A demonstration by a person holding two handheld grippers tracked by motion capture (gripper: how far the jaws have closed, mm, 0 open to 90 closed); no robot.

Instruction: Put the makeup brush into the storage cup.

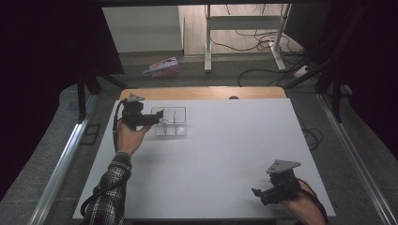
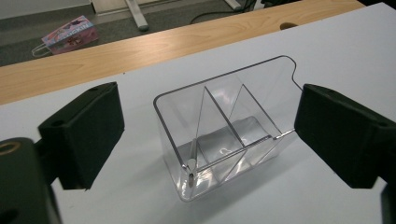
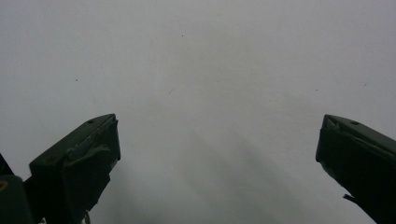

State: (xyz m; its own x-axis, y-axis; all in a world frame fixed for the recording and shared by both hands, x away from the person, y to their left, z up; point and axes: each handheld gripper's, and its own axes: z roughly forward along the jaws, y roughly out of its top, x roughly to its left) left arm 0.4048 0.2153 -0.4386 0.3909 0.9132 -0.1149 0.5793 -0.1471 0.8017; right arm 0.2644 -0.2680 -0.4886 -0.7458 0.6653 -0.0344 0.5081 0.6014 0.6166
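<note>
A clear plastic box with inner dividers (image 1: pixel 170 121) (image 2: pixel 224 126) stands on the white table (image 1: pixel 225 150) at the back left. My left gripper (image 1: pixel 159 117) (image 2: pixel 205 135) is open, with its jaws on either side of the box's near end and apart from its walls. A small metal screw (image 2: pixel 191 163) lies in the box's near compartment. At the front right of the table my right gripper (image 1: pixel 257 193) (image 3: pixel 217 158) is open over bare white surface, with nothing between its jaws.
A wooden strip (image 1: pixel 206 93) (image 2: pixel 140 51) borders the table's far edge. Beyond it, on the floor, lie a colourful paper bag (image 1: pixel 163 67) (image 2: pixel 65 35), a desk frame (image 1: pixel 244 28) and cables. A metal rail (image 1: pixel 61 164) runs along the left.
</note>
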